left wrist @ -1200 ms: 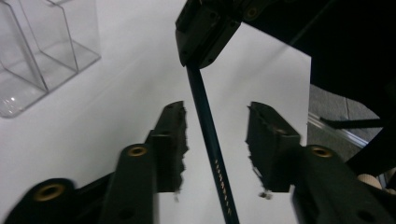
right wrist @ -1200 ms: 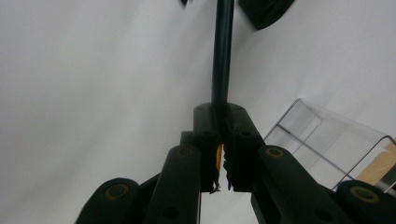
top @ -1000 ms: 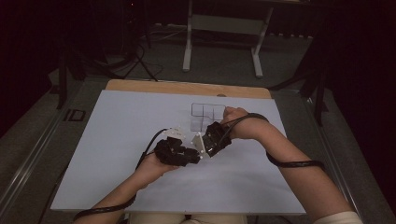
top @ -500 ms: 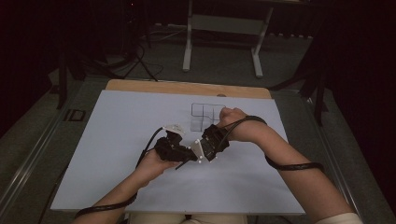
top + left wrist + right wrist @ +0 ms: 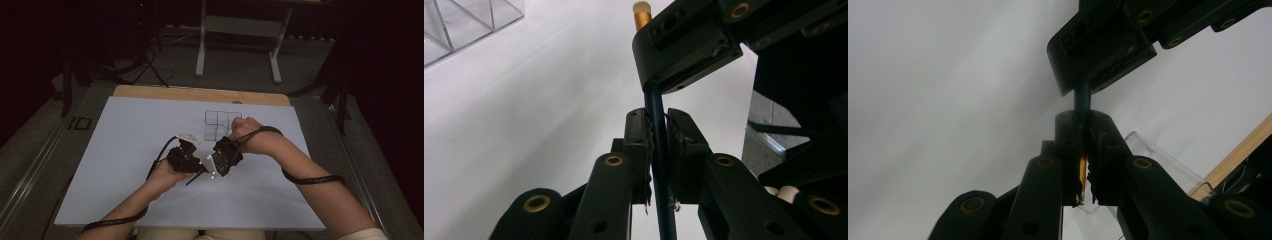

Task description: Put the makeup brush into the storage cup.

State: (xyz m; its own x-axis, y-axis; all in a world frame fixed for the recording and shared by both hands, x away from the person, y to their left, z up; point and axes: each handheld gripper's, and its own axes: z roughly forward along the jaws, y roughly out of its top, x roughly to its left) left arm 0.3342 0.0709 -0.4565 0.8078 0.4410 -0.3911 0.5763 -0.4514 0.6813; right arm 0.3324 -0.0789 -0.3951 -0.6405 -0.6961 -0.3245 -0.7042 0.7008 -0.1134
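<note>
Both my left gripper [image 5: 658,137] and right gripper [image 5: 1083,145] are clamped on the one blue pencil [image 5: 659,150] above the white table [image 5: 125,150], so uneven pulling could, I judge, snap or drop it.

"ID" on the dark table edge [image 5: 80,123], left of the white board [image 5: 125,150].

Left gripper [image 5: 196,169] and right gripper [image 5: 214,161] tip to tip mid-table [image 5: 125,150]; clear box [image 5: 220,122] just behind.
</note>
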